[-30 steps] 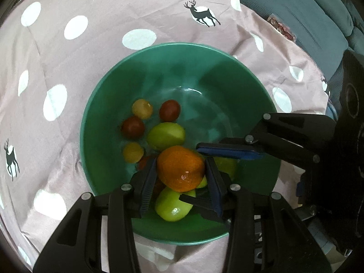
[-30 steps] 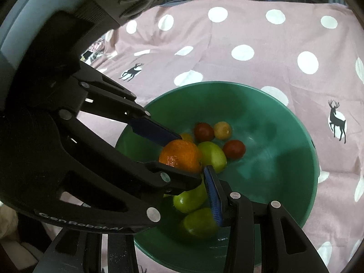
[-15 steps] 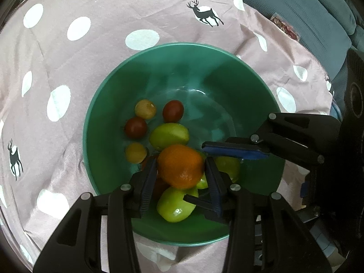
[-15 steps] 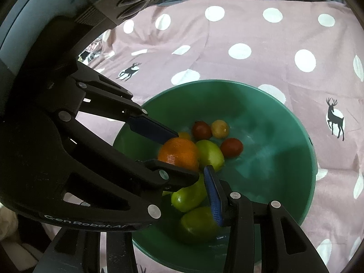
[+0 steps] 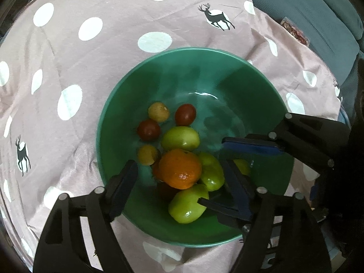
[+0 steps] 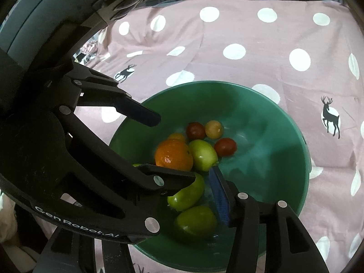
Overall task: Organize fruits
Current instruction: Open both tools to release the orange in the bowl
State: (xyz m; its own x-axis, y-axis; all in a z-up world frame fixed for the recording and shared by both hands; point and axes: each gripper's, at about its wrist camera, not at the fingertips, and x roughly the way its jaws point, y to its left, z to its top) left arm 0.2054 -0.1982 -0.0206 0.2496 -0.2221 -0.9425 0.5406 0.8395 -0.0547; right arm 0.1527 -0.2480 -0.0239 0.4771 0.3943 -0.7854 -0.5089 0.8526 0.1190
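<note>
Both claws just opened – the left claw (image 5: 179,179) is wide, and its orange (image 5: 180,168) now sits in the bowl (image 5: 127,104) with the other fruit; the right claw (image 6: 204,182), narrower, holds nothing.

The green bowl (image 5: 159,227) holds one orange (image 5: 180,168), with four green fruits (image 5: 180,138) lying around it. Beyond the orange, toward the bowl's far wall, sit two red small fruits (image 5: 185,114) and two yellowish ones (image 5: 158,112).
</note>
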